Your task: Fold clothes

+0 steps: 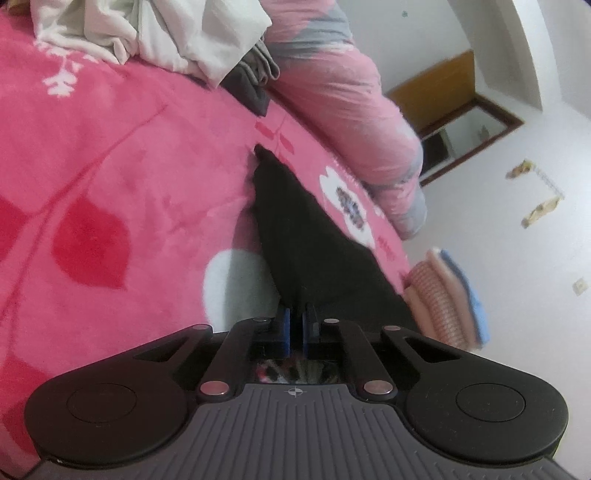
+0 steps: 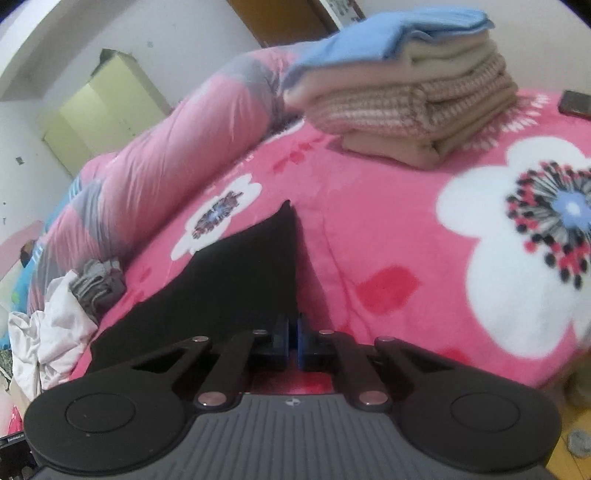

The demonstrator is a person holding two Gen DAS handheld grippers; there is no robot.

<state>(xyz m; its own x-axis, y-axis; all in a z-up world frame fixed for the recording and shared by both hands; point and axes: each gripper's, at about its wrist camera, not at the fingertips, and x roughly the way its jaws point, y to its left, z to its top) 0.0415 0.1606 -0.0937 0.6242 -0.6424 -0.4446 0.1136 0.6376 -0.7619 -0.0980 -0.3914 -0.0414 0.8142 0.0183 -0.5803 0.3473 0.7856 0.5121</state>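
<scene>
A black garment (image 1: 303,236) lies stretched over the pink flowered blanket (image 1: 122,158), tapering to a point far from me. My left gripper (image 1: 295,314) is shut on its near edge, blue pads pinching the cloth. In the right wrist view the same black garment (image 2: 236,273) spreads left of my right gripper (image 2: 293,325), which is shut on its near right corner. Its far corner points toward a white flower print.
A stack of folded clothes (image 2: 413,110), beige knit with blue on top, sits on the blanket (image 2: 388,240); the same stack (image 1: 447,295) is at the bed edge. A rolled pink quilt (image 2: 159,162) lies behind. Crumpled white clothes (image 1: 147,33) and grey cloth (image 1: 255,74) are piled nearby. A dark phone (image 2: 576,103) lies far right.
</scene>
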